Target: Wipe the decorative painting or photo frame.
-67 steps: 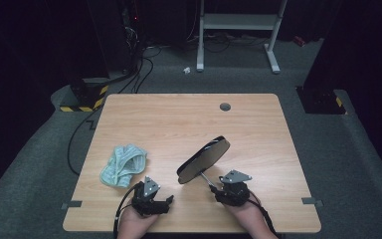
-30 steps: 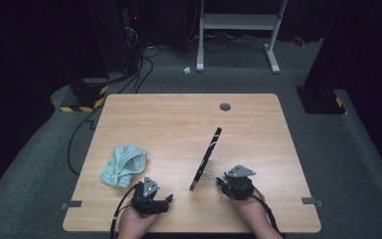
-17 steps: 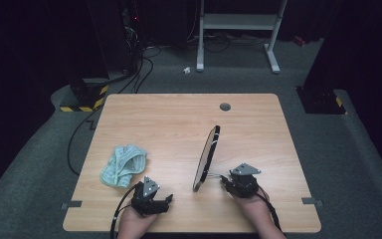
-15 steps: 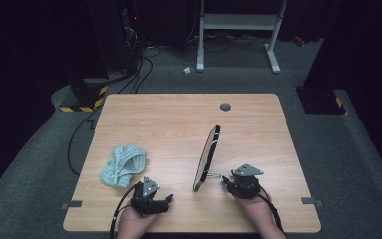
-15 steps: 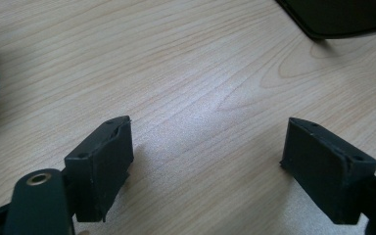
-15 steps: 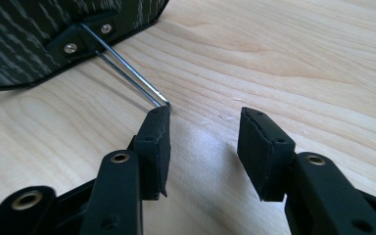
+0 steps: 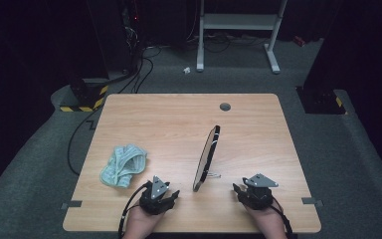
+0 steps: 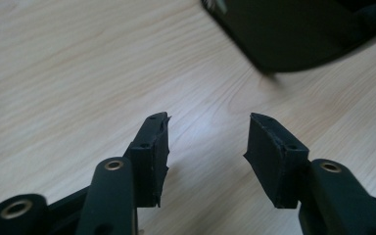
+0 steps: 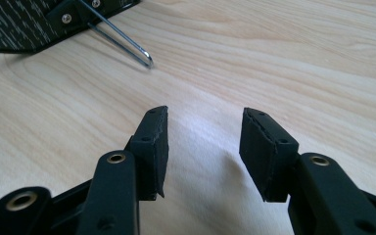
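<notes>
High view has the round mirror standing on edge near the middle of the table, leaning back on its thin wire stand; that prop is why it holds itself up with nobody touching it. Your right gripper sits just to the right of the stand's foot, jaws spread and pinching nothing; right gripper view shows the wire loop a little ahead and off to the left, well clear of the pads. Your left gripper rests near the front edge, jaws also apart with bare wood between them; the mirror's dark lower rim is up ahead. The crumpled teal cloth lies to the left, apart from both grippers; my guess is it's there for wiping the glass, so your left one is closest for it.
</notes>
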A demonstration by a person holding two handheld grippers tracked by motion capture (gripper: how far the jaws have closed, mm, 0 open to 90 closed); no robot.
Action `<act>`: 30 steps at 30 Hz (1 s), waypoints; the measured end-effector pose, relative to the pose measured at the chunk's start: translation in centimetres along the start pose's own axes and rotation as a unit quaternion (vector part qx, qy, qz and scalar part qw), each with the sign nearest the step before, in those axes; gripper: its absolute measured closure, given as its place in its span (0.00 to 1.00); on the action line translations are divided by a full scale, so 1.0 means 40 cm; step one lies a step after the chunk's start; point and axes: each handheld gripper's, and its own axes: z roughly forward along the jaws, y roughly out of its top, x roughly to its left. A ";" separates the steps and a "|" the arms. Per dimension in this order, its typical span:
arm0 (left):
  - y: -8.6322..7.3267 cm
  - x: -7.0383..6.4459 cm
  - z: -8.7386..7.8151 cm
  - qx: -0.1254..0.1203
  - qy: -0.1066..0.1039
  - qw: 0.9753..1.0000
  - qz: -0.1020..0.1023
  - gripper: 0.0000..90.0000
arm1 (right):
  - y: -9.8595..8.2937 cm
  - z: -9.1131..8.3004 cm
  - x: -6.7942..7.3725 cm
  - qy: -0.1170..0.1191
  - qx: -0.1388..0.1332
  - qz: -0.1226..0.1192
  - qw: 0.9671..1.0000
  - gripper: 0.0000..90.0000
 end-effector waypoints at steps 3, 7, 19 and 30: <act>0.012 -0.008 0.006 -0.004 0.002 1.000 0.001 0.57 | -0.007 -0.009 0.000 -0.002 0.000 0.001 1.000 0.59; 0.032 -0.023 0.015 -0.017 0.003 1.000 -0.003 0.57 | -0.019 -0.025 0.002 -0.007 -0.002 0.006 1.000 0.59; 0.052 -0.049 0.019 -0.026 -0.018 0.999 0.007 0.54 | -0.031 -0.036 0.020 -0.010 0.002 0.002 1.000 0.58; 0.058 -0.070 0.031 -0.024 -0.027 0.999 0.008 0.48 | -0.038 -0.042 0.025 -0.015 0.000 0.003 1.000 0.53</act>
